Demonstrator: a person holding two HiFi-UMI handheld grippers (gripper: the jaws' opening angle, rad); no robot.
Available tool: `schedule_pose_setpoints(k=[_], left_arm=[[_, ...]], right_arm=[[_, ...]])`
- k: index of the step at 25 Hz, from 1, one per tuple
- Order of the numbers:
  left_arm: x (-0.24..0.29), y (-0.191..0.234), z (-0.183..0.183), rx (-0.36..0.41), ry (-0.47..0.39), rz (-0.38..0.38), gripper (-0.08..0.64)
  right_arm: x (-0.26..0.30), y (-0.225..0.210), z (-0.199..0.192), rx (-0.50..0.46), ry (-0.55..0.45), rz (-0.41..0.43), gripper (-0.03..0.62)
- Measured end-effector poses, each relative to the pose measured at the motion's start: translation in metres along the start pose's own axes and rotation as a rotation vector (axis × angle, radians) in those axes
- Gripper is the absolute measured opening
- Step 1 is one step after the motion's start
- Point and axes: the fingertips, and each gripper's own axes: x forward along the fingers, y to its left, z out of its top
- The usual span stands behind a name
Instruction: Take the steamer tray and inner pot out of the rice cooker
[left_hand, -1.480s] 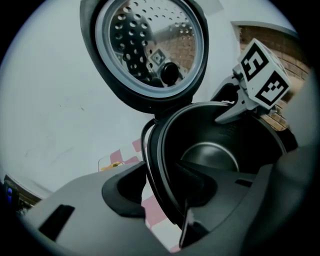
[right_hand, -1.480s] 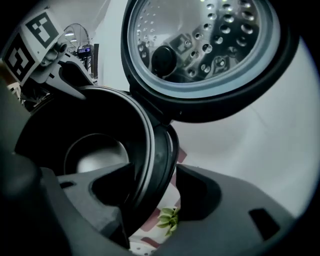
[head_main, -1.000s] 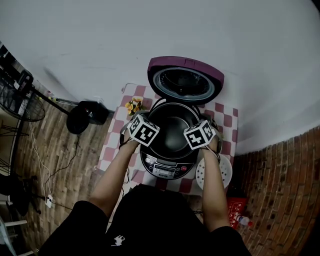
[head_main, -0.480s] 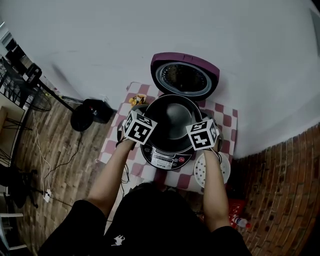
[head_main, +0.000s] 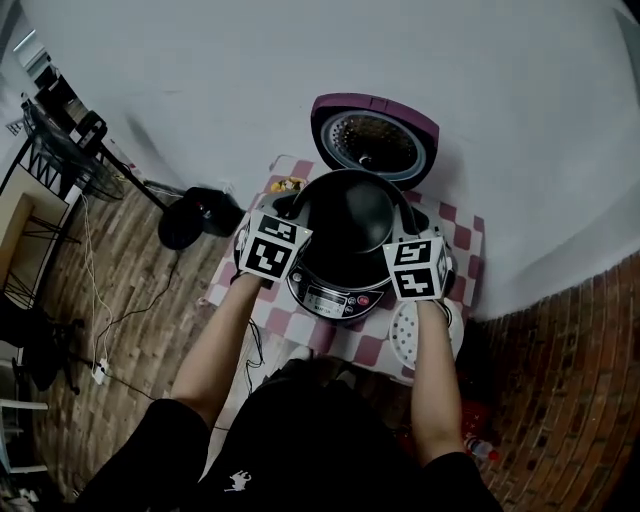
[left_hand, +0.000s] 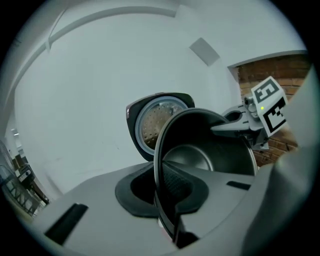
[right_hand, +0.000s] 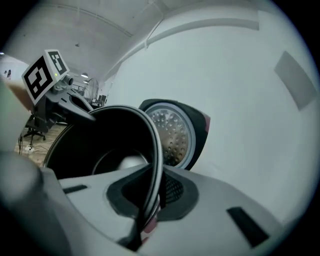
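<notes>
**Q:** What has changed since the earlier frame?

**A:** The inner pot (head_main: 350, 215) has risen. It was seated in the rice cooker (head_main: 335, 298) and is now held above the body, just near of the open lid (head_main: 373, 140).

**Q:** Tool state?

**A:** The left tool (left_hand: 167, 200) has just been closing and now pinches the pot's left rim. The right tool (right_hand: 150, 200) is clamped tight on the right rim. Both grips are on the rim alone.

**Q:** Meaning for the task?

**A:** The white perforated disc on the desk (head_main: 462, 272), right of the cooker, appears to be the steamer tray (head_main: 428, 340), already out. What remains is probably to carry the pot clear and set it down.
</notes>
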Motion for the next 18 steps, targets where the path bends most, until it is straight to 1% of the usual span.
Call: schedule_pose_setpoints(k=[5, 9, 14, 18], left_arm=[[-0.03, 0.003, 0.013, 0.015, -0.051, 0.062, 0.016], [-0.058, 0.018, 0.019, 0.026, -0.085, 0.11, 0.015], [-0.083, 0.041, 0.016, 0.024, -0.125, 0.132, 0.015], [-0.098, 0.065, 0.005, 0.013, -0.145, 0.123, 0.015]], right_arm=[[-0.017, 0.003, 0.02, 0.008, -0.09, 0.011, 0.009], [-0.026, 0.017, 0.043, -0.004, -0.146, 0.013, 0.009], [-0.032, 0.04, 0.069, -0.02, -0.179, 0.004, 0.009], [-0.031, 0.063, 0.089, -0.047, -0.179, -0.014, 0.009]])
